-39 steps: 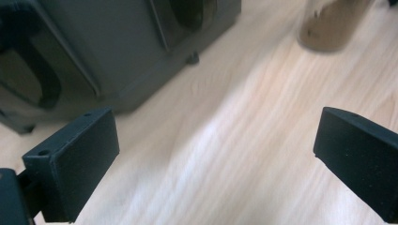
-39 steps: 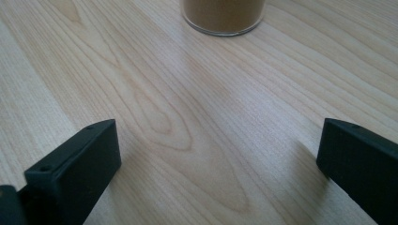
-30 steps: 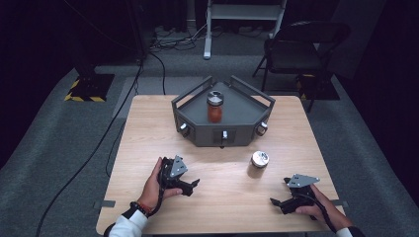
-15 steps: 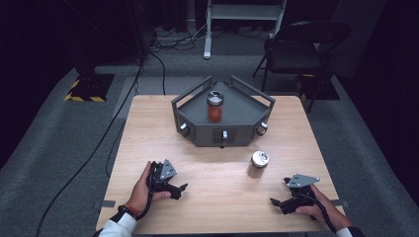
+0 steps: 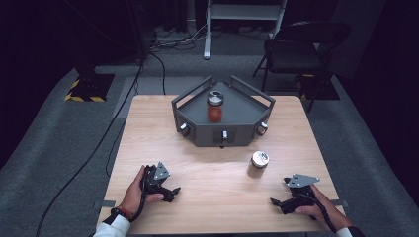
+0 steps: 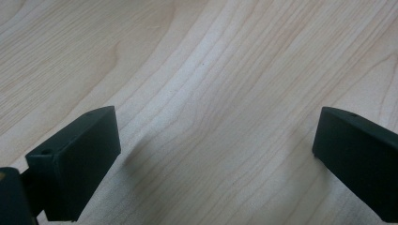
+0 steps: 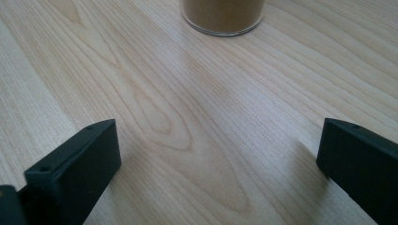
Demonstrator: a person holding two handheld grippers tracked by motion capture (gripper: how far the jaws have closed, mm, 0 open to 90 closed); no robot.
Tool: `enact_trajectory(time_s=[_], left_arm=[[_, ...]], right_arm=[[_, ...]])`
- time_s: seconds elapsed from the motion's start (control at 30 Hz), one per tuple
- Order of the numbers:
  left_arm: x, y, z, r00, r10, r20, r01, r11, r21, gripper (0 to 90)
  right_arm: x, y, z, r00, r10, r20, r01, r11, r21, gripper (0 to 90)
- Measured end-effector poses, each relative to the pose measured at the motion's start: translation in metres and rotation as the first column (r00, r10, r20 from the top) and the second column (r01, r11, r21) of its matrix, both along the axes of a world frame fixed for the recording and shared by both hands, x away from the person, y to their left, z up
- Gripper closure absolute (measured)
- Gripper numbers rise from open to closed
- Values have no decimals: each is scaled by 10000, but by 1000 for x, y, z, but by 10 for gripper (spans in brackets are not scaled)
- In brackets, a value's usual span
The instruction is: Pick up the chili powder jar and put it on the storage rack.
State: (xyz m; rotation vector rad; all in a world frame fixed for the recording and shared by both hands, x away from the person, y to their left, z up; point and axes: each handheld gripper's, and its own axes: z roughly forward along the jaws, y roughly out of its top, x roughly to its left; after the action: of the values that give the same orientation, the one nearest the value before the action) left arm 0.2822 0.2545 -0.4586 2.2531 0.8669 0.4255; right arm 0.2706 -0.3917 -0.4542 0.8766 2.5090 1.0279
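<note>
The left tongs [image 5: 170, 190] lay low over the near left part of the table [image 5: 148, 128], held in the person's left hand [image 5: 136, 190], with the jaws spread wide and nothing between them; the left gripper view [image 6: 211, 154] showed bare wood grain in the gap. The right tongs [image 5: 276, 202] rested at the near right of the table in the right hand [image 5: 316, 207], likewise gaping wide and empty, their jaws pointing toward the left. Just beyond them, a little farther in and to the left, a small jar [image 5: 259, 163] with a silver lid stood upright on the wood, apart from both tongs; the right gripper view caught its glass base and brownish contents [image 7: 223, 16] straight ahead of the open jaws. Farther back, at the table's middle, sat a dark grey angular tray [image 5: 197, 131] with knobs on its front faces, and a second jar [image 5: 214, 109] with reddish contents stood upright inside it.
</note>
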Motion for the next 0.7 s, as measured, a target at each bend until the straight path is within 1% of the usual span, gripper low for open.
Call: enact_trajectory(time_s=[0.13,0.4,0.7], left_arm=[[4,7,-5,9994,130,-327,-146,9988,-471,4],[2,8,-5,9992,196,-335,-212,9986,-482,2],[0,9,-5,9991,238,-348,-255,9984,-498,2]], right_arm=[[0,0,0,10000,1,-2,-1,10000,-2,0],[0,0,0,10000,3,-4,-3,10000,-3,0],[4,1,0,10000,97,-2,-97,10000,-2,0]])
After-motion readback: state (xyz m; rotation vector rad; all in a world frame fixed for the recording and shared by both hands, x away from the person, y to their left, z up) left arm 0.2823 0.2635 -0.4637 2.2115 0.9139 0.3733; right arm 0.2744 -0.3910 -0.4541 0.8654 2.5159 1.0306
